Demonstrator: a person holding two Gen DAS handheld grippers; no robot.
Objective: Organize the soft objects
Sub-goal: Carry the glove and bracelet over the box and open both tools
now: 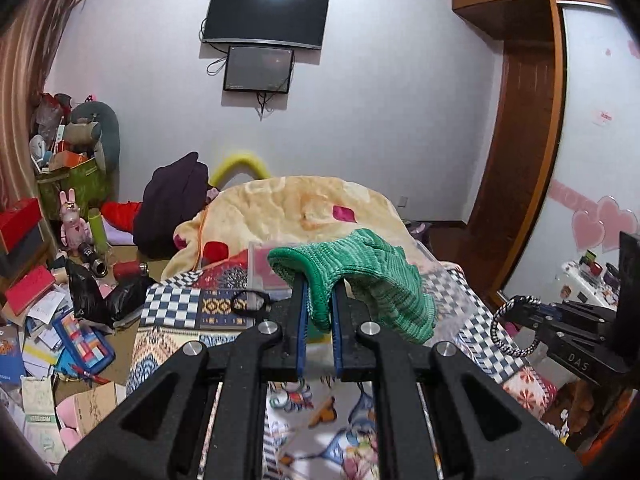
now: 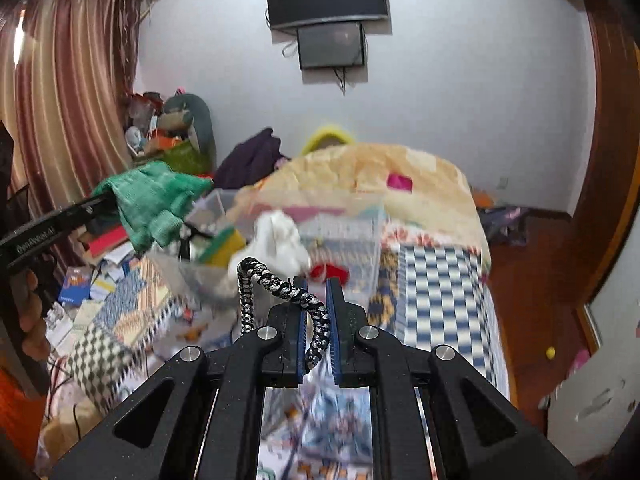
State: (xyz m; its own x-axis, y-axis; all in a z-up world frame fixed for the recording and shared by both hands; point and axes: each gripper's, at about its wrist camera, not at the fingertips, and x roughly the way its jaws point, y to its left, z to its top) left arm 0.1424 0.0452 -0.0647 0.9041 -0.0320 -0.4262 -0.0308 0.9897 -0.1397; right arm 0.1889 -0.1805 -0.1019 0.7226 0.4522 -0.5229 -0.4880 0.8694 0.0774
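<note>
both grippers tilt down over the bed [image 1: 472, 320], held up off its cover. the left gripper [image 1: 319, 300] is clenched on a green glove [image 1: 360, 280]; the glove drapes over the finger tips, its long axis running from 10 to 4 o'clock and its fingers hanging toward 4. the right gripper [image 2: 316, 312] is clamped on a braided cord [image 2: 280, 288], which arches from the pads up to 11 o'clock and loops back down. a clear bin [image 2: 360, 240] sits at 12 o'clock behind the cord.

Green knit glove [image 1: 360, 284] draped limp, pinched mid-air, black-and-white braided cord loop [image 2: 280, 292] likewise lifted
</note>
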